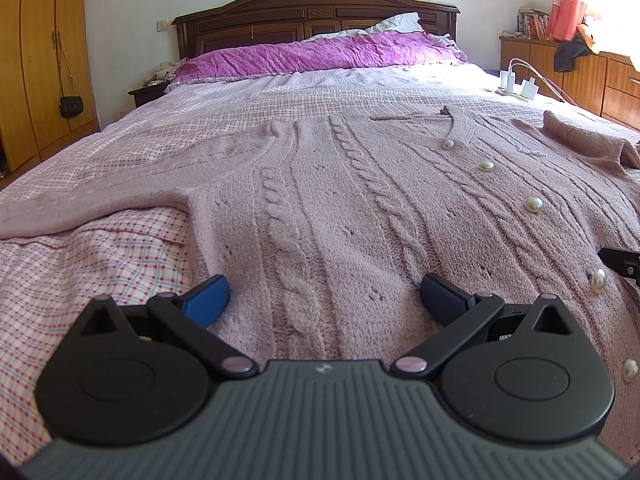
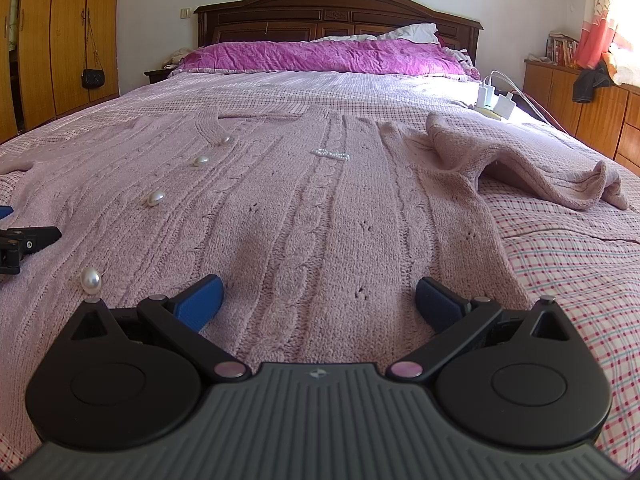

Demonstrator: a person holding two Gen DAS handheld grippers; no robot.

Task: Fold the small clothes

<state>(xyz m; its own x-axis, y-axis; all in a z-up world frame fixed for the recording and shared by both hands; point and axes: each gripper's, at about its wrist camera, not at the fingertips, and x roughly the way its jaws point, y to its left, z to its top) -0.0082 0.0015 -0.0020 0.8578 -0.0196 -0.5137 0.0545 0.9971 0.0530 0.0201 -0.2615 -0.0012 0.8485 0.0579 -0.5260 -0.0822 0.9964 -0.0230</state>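
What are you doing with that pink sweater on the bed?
A person is about to fold it, holding a gripper in each hand. The sweater lies spread flat on the bed, buttons up. The left gripper and right gripper hover over its bottom edge, jaws wide open, gripping nothing yet. One sleeve is bunched up.

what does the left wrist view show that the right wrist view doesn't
Only the left wrist view shows the cardigan's flat left sleeve reaching the frame edge and a sixth, lowest pearl button. Only the right wrist view shows the crumpled right sleeve's end. Both show the pink cardigan, purple pillow, headboard and black purse.
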